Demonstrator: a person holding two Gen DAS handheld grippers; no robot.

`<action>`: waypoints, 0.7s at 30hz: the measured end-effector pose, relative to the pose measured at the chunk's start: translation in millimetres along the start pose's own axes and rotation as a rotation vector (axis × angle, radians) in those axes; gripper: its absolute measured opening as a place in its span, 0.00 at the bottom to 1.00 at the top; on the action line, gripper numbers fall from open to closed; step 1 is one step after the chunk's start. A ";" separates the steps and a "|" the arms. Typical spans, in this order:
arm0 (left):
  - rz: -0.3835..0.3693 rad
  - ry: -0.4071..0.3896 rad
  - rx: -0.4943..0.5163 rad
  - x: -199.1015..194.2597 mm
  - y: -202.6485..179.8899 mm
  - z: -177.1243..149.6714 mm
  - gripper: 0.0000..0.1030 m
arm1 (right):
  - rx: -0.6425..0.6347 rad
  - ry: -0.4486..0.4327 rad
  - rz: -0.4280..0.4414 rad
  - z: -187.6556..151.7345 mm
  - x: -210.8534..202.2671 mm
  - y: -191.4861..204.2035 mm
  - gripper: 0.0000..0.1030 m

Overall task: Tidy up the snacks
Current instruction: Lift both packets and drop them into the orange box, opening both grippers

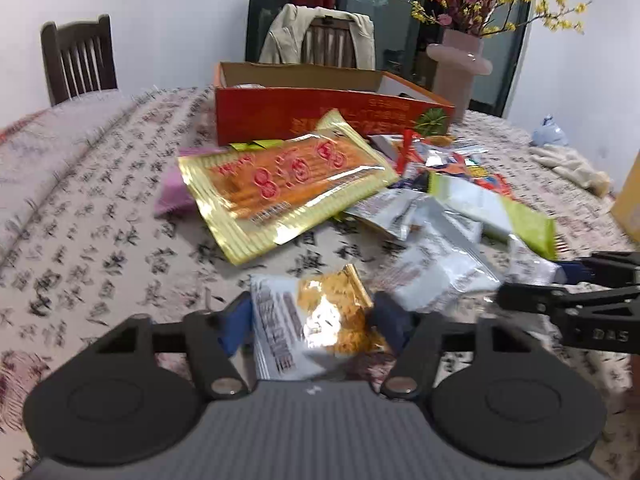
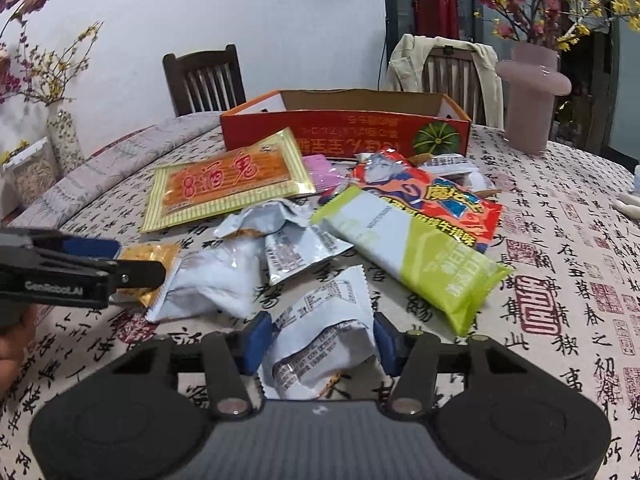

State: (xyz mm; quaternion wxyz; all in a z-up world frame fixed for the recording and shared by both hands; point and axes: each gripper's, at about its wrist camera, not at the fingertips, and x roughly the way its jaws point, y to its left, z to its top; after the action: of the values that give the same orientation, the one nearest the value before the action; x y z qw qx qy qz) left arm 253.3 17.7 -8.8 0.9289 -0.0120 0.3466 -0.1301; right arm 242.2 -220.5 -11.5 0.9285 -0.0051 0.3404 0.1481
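Far left in the right wrist view stood a slim speckled vase (image 2: 64,136) of dried sprigs, with a clear box (image 2: 30,174) of pale strips beside it. The round table (image 2: 568,248) wore a cream cloth printed with black brush script and red seals.

Left gripper (image 1: 312,320): blue pads pinched a small crinkled foil packet (image 1: 316,320), silver at one side, gold and orange at the other, lifted at the near edge of the heap. Both pads pressed its sides.

Behind it lay a large flat pouch (image 1: 280,188), glossy gold border, orange window, red characters, tilted against the pile. A pink wrapper (image 1: 172,196) stuck out from under its left edge.

Middle of the table: a loose heap of silver sachets (image 2: 288,240), puffy and creased (print too blurred to read). Across them lay a long pillow-shaped white and lime-green pack (image 2: 420,256), resting partly on a shiny red bag (image 2: 440,200) with cartoon art.

Right gripper (image 2: 318,344): blue pads closed on a white-silver sachet (image 2: 324,332) with saw-toothed end seals, its body buckled between them, at the pile's near side.

Behind everything sat an open orange cardboard box (image 2: 344,132), shallow, rectangular, a green pumpkin picture on its front. Two dark slatted wooden chairs stood beyond, one (image 2: 452,68) draped with a beige jacket. Far right: a squat pink vase (image 2: 528,100), matte, holding pink and yellow blossom branches.
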 end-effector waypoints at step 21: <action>0.019 -0.137 -0.003 -61.4 -14.6 21.3 0.16 | -0.007 -0.140 0.010 10.7 -44.2 -6.9 0.46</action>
State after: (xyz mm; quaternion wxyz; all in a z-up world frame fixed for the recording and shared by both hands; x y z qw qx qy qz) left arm 219.1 17.5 48.3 0.9516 -0.0192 0.2824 -0.1195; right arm 218.8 -237.9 24.1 0.9494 0.0036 0.2739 0.1539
